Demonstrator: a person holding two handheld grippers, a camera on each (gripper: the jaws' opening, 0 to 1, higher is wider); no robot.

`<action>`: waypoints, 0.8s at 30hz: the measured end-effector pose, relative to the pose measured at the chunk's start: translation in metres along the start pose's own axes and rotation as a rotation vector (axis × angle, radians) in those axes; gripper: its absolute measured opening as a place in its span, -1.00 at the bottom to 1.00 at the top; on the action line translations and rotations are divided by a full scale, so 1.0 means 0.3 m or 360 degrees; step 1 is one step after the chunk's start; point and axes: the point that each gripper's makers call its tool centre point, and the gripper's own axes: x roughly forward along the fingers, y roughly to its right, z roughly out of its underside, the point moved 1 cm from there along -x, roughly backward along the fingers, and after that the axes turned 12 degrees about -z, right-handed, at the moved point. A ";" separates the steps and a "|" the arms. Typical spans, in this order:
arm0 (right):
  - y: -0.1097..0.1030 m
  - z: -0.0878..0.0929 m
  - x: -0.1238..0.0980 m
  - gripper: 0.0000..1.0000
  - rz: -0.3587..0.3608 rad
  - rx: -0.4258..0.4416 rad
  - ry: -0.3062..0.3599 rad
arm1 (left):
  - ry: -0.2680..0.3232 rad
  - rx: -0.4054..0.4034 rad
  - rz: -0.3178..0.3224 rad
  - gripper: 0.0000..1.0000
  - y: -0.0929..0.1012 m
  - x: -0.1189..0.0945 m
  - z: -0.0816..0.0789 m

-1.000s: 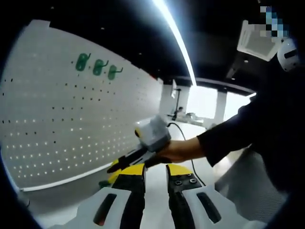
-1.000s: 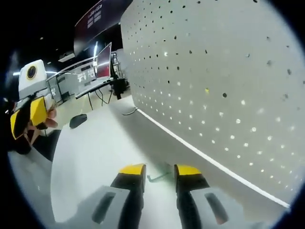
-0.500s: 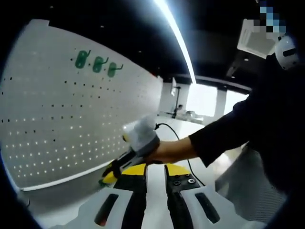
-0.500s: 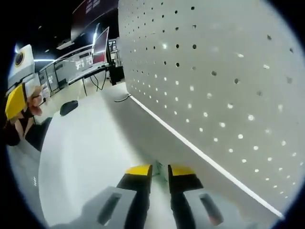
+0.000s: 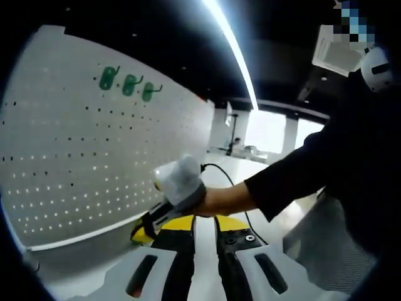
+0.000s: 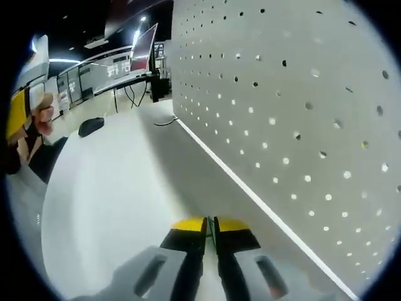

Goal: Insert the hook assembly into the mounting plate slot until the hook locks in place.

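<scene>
While three green hooks [image 5: 128, 84] already hang high on the pegboard [image 5: 75, 157], I judge the insertion barely begun. My right gripper [image 6: 210, 224] sits low on the white table [image 6: 106, 188] beside the board, jaws nearly together, probably nipping the hook, though I cannot see it between them; a second ago they stood apart around it. My left gripper [image 5: 202, 227] is narrow and appears empty.

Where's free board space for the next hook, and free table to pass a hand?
Pegboard is bare below and right of the three green hooks. Table is open between board base and the dark object. Crowded: the board's foot, around the right gripper.
</scene>
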 end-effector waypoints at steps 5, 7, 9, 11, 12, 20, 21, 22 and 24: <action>0.002 0.002 0.001 -0.99 0.0021 -0.0061 -0.0037 | 0.0000 -0.0003 0.0000 -0.77 0.000 -0.001 0.000; 0.005 0.001 -0.001 -0.99 0.0022 -0.0067 -0.0038 | 0.0000 -0.0003 0.0000 -0.77 0.001 -0.001 0.000; 0.005 -0.001 -0.008 -0.99 0.0024 -0.0073 -0.0035 | 0.0000 -0.0004 0.0003 -0.78 0.002 0.000 0.000; 0.009 -0.005 -0.019 -1.00 0.0027 -0.0067 -0.0023 | 0.0000 -0.0003 0.0005 -0.78 0.004 0.001 0.000; 0.009 -0.007 -0.024 -1.00 0.0029 -0.0064 -0.0016 | 0.0001 -0.0002 0.0006 -0.78 0.005 0.001 -0.001; 0.012 -0.016 -0.075 -1.00 0.0055 -0.0044 0.0030 | -0.0002 0.0006 0.0018 -0.79 0.014 0.003 -0.001; 0.013 -0.014 -0.079 -1.00 0.0058 -0.0040 0.0033 | -0.0003 0.0007 0.0018 -0.79 0.015 0.003 0.000; 0.013 -0.011 -0.086 -1.00 0.0062 -0.0034 0.0038 | -0.0004 0.0006 0.0020 -0.79 0.015 0.004 0.000; 0.013 -0.006 -0.097 -1.00 0.0068 -0.0028 0.0042 | -0.0004 0.0007 0.0020 -0.79 0.015 0.004 0.000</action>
